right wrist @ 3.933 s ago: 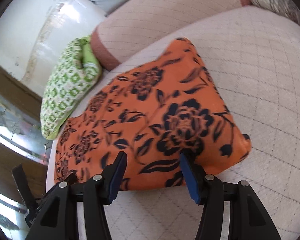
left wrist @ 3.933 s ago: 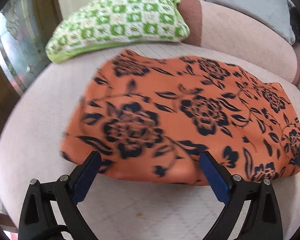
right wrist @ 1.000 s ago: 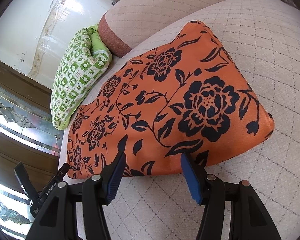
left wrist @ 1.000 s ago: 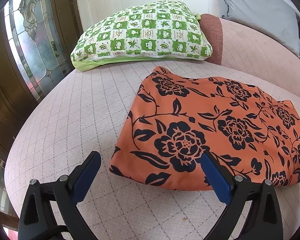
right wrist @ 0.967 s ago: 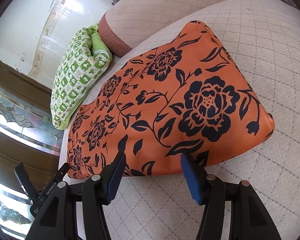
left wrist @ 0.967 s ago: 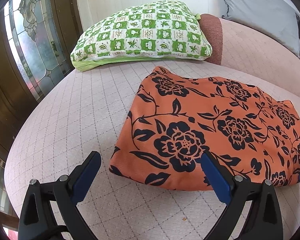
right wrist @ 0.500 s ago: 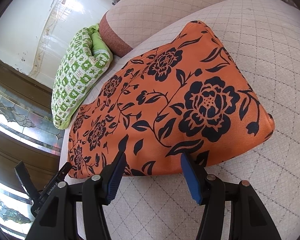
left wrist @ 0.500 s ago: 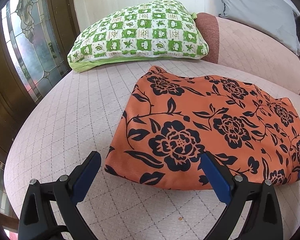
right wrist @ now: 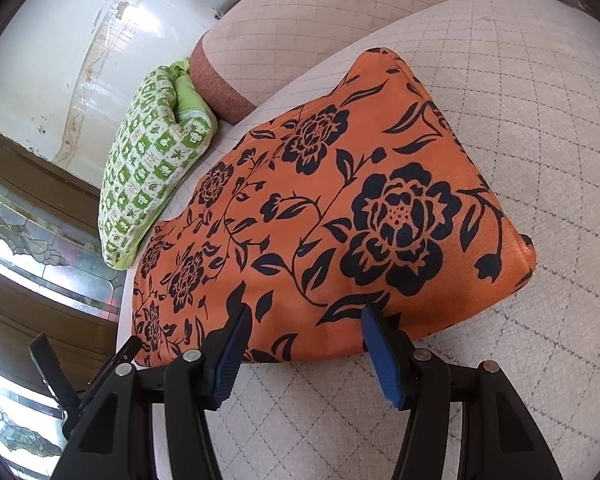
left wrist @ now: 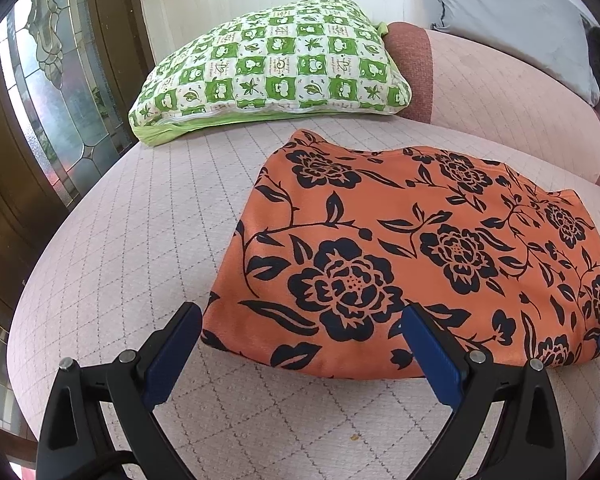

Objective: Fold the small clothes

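Garment (left wrist: 420, 248), orange with black floral print, lies folded flat on quilted pink cushion (left wrist: 148, 240). Left gripper (left wrist: 300, 328): fingers spread wide, nothing between them, tips at garment's near folded edge, contact cannot be determined. Right gripper (right wrist: 304, 320): fingers spread, nothing held, tips level with near hem of garment (right wrist: 340, 208). Behind garment: green-white checked pillow (left wrist: 272, 68) against pink backrest (left wrist: 500, 92). Farthest: grey pillow (left wrist: 508, 12), stained-glass door (left wrist: 52, 80) at left.
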A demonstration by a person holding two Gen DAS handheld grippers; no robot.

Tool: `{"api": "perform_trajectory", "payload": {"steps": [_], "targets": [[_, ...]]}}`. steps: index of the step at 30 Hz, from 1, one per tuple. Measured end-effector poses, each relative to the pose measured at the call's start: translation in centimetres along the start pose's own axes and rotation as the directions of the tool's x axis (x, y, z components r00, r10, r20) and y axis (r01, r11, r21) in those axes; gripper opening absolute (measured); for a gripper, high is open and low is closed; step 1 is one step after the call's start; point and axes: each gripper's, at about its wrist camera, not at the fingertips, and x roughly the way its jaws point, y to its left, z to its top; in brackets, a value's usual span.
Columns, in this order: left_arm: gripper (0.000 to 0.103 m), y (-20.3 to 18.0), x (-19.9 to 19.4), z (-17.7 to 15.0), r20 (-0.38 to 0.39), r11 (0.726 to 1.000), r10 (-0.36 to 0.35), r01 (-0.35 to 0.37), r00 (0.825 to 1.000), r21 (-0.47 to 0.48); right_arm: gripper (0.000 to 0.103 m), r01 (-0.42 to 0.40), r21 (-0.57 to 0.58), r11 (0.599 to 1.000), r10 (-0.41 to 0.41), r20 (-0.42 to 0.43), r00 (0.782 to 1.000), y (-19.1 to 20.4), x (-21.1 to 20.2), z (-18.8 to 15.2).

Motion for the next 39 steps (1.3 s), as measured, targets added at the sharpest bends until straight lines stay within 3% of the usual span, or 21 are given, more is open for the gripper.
{"api": "perform_trajectory", "payload": {"steps": [12, 23, 30, 34, 39], "targets": [[0.1, -0.4, 0.4, 0.2, -0.004, 1.0, -0.008, 0.008, 1.0, 0.002, 0.061, 0.008, 0.014, 1.0, -0.009, 0.037, 0.999, -0.6, 0.2, 1.0], [0.1, -1.2, 0.4, 0.0, -0.008, 1.0, -0.008, 0.009, 1.0, 0.023, 0.061, 0.026, 0.045, 0.999, -0.027, 0.015, 1.0, -1.6, 0.8, 1.2], [0.1, -1.2, 0.4, 0.0, -0.01, 1.0, -0.012, 0.012, 1.0, 0.02, 0.061, 0.013, -0.026, 1.0, -0.01, 0.098, 0.995, -0.1, -0.8, 1.1], [0.1, -1.4, 0.5, 0.0, -0.014, 1.0, -0.014, 0.015, 1.0, 0.027, 0.062, 0.089, -0.003, 0.996, -0.089, 0.013, 0.996, -0.8, 1.1, 1.1], [0.1, -1.5, 0.4, -0.1, -0.016, 1.0, -0.018, 0.018, 1.0, 0.026, 0.062, 0.037, 0.044, 0.998, -0.037, 0.012, 0.999, -1.5, 0.6, 1.2]]}}
